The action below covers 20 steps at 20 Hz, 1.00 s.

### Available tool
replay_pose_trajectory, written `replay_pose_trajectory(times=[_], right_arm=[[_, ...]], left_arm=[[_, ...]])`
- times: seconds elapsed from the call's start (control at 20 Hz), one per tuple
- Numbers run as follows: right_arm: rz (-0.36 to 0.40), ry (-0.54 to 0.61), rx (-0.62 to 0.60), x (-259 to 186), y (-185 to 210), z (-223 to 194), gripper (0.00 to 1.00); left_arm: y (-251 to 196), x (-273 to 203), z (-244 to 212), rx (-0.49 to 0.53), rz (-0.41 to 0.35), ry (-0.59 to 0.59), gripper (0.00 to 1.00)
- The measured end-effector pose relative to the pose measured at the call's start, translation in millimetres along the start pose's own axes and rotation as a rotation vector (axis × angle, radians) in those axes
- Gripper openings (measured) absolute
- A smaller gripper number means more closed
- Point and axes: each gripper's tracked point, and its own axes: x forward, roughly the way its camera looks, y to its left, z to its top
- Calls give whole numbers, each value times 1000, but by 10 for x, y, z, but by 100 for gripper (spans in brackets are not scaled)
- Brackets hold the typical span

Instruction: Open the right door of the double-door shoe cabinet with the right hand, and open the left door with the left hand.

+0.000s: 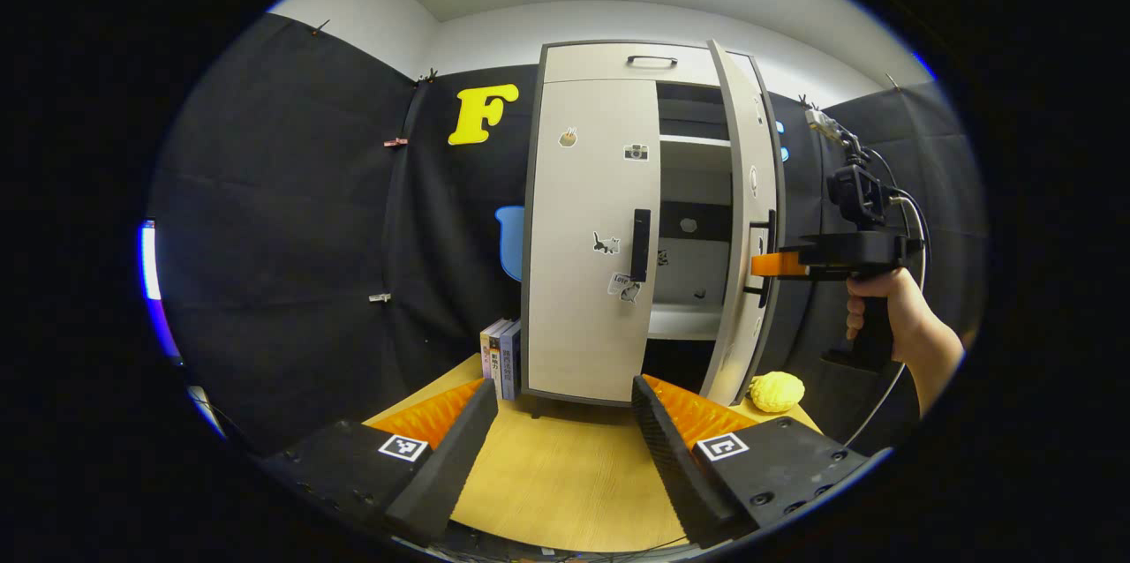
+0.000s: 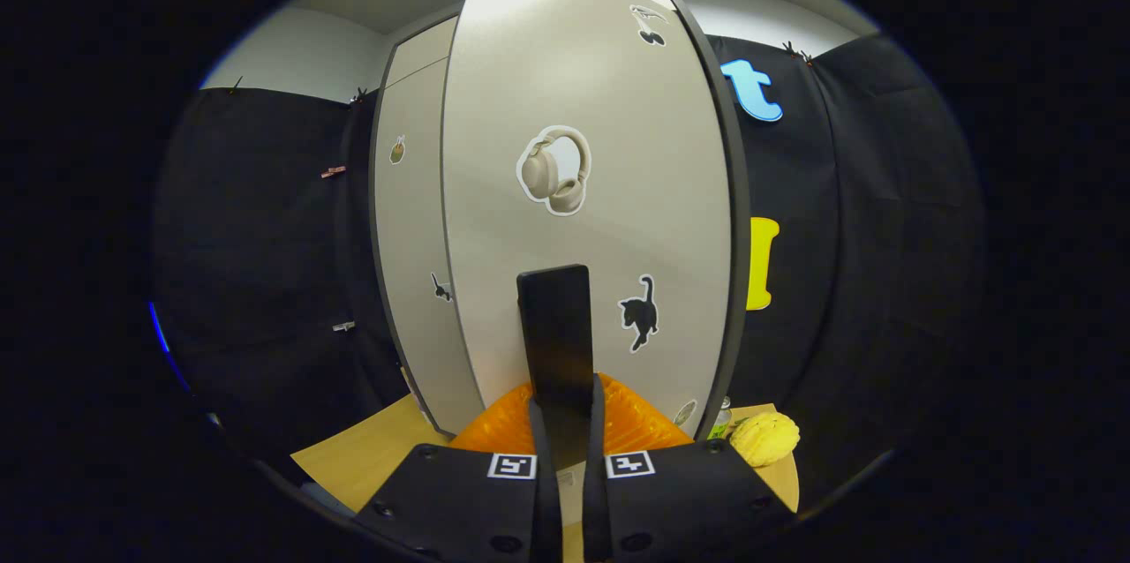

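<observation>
Beige right door [image 2: 583, 148]: part-open, right gripper [image 2: 561, 404] clamped on its black bar handle [image 2: 554, 334]. Left door [image 1: 587, 236]: shut; left gripper [image 1: 565, 422], jaws apart, likely takes its handle [image 1: 640, 245] next.

Ahead of the left gripper [image 1: 565, 431]: cabinet [image 1: 587, 236] on table [image 1: 556, 475], books [image 1: 500, 358] at its left, right door [image 1: 746, 228] ajar, handle [image 2: 556, 338] between right gripper [image 2: 565, 435] fingers.

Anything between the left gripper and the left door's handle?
No: in the left gripper view only bare tabletop lies between the open left gripper and the shut left door, whose handle hangs higher.
</observation>
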Motion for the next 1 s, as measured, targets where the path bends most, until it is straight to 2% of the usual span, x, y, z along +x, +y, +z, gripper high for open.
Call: replay_pose_trajectory(times=[0.35,0.55,0.85,1.0], right_arm=[[-68,-12,29,-239,-334,18,13],[-150,-34,7,-340,-616,39,12],[-253,-39,37,-449,-1131,93,10],[-234,-39,61,-472,-1170,97,6]], left_arm=[[-1,-71,-25,8,-12,5,95],[-29,-88,-55,17,-24,14,95],[-136,-30,-40,31,-72,27,95],[-178,96,-1,55,-105,32,95]])
